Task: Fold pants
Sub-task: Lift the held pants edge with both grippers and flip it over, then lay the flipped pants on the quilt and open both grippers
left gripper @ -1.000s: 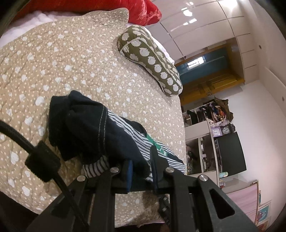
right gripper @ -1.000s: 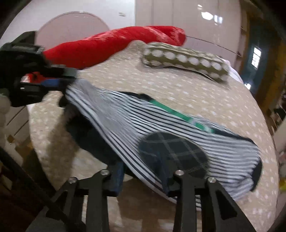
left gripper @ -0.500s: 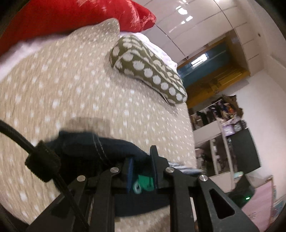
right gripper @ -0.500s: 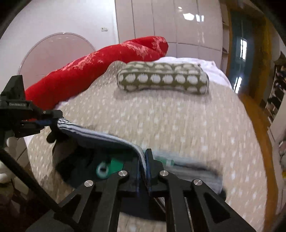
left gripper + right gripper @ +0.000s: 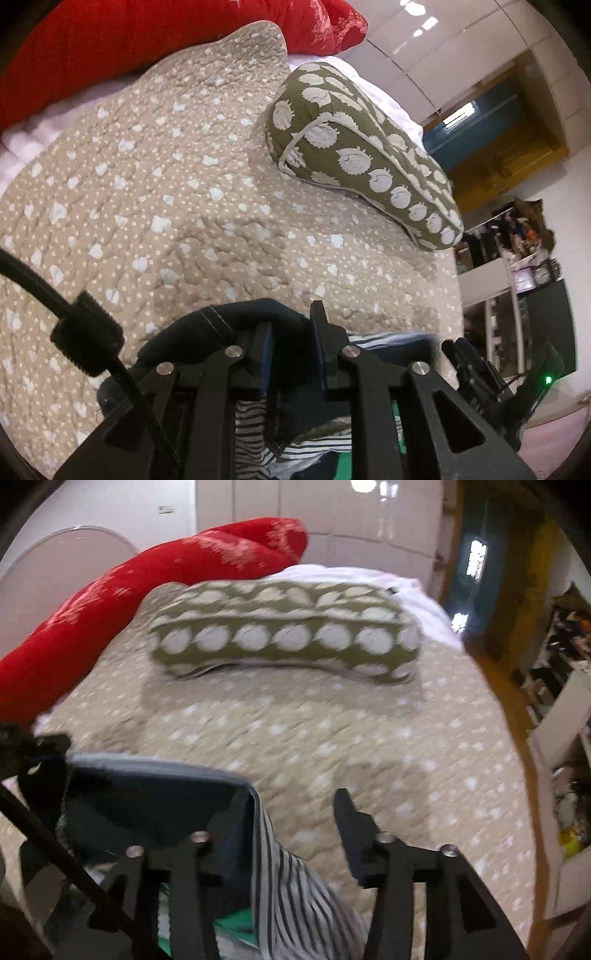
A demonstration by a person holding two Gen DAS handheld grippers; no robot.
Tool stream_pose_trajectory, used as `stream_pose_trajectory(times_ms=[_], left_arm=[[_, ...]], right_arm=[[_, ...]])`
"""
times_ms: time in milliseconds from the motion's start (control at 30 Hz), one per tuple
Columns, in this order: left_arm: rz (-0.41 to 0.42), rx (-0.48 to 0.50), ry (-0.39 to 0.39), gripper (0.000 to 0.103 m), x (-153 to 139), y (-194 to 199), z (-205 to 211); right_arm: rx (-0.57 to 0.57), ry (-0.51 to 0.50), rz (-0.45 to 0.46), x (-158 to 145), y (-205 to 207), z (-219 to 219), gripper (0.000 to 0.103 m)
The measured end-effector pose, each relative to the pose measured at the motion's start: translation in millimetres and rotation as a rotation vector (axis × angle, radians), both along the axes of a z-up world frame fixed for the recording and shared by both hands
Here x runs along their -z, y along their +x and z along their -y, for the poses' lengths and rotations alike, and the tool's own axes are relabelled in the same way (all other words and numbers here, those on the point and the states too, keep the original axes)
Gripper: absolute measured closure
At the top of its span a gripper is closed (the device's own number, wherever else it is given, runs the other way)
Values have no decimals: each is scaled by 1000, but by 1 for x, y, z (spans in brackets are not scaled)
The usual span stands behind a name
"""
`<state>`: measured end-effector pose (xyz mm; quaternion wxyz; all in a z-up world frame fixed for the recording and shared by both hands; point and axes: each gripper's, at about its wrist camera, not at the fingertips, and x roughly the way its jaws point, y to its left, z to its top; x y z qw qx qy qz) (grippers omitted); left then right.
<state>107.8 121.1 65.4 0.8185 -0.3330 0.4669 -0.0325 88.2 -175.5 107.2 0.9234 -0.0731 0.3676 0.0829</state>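
The pants (image 5: 229,325) are dark navy with a black-and-white striped lining and a green patch, bunched at the near edge of the bed. My left gripper (image 5: 291,332) is shut on a dark fold of them. In the right wrist view the pants (image 5: 155,794) hang over the left finger, the striped part (image 5: 291,897) draped down. My right gripper (image 5: 295,812) is open, its right finger (image 5: 351,823) bare above the quilt. The left gripper shows at that view's left edge (image 5: 33,749).
A beige dotted quilt (image 5: 166,184) covers the bed. An olive pillow with white hedgehogs (image 5: 362,147) lies at the back, a red blanket (image 5: 110,40) behind it. Shelves and a cupboard (image 5: 517,266) stand to the right.
Both grippers have lifted and brought the pants toward the near edge. My right gripper has opened and let go of the cloth. My left gripper stays shut on it.
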Motion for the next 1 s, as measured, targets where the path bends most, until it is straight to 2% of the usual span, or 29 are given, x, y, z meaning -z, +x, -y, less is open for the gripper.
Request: stream_pose_trajectory(times_ms=[100, 200, 300, 367, 467, 533, 567, 600, 633, 700, 767, 833, 867, 933, 1000], left_arm=[[16, 5, -18, 81, -4, -9, -4], [32, -1, -23, 76, -15, -24, -7], [68, 14, -27, 73, -30, -45, -9], [94, 18, -16, 69, -39, -62, -10], [131, 16, -9, 65, -49, -95, -13], [138, 15, -12, 65, -50, -111, -14], [142, 13, -13, 64, -49, -122, -15], [144, 12, -12, 64, -48, -128, -16], [147, 11, -8, 64, -47, -135, -17], [150, 1, 26, 63, -43, -149, -19], [141, -19, 54, 61, -35, -160, -23], [122, -34, 47, 58, -25, -165, -28], [101, -53, 25, 58, -15, -167, -33], [66, -74, -13, 57, 0, -170, -39], [30, -81, -70, 56, 17, -172, -42]], right_arm=[[46, 68, 48, -19, -8, 25, 35], [41, 101, 48, -24, -23, 42, 35], [-58, 85, 15, -13, -49, 39, 35], [-138, 32, 2, 1, -67, 26, 35], [-226, -164, 29, 31, -90, 1, 35], [-228, -270, 52, 47, -92, -7, 36], [-202, -325, 48, 57, -89, -8, 42], [-184, -329, 29, 61, -84, -5, 79], [-164, -287, 2, 61, -78, 1, 91], [-92, -104, -12, 49, -64, 26, 91], [1, 18, -22, 41, -48, 53, 91], [105, 85, -41, 41, -34, 76, 91], [172, 125, -58, 43, -25, 92, 87], [280, 194, -73, 44, -20, 117, 61], [340, 291, -42, 39, -34, 138, 51]])
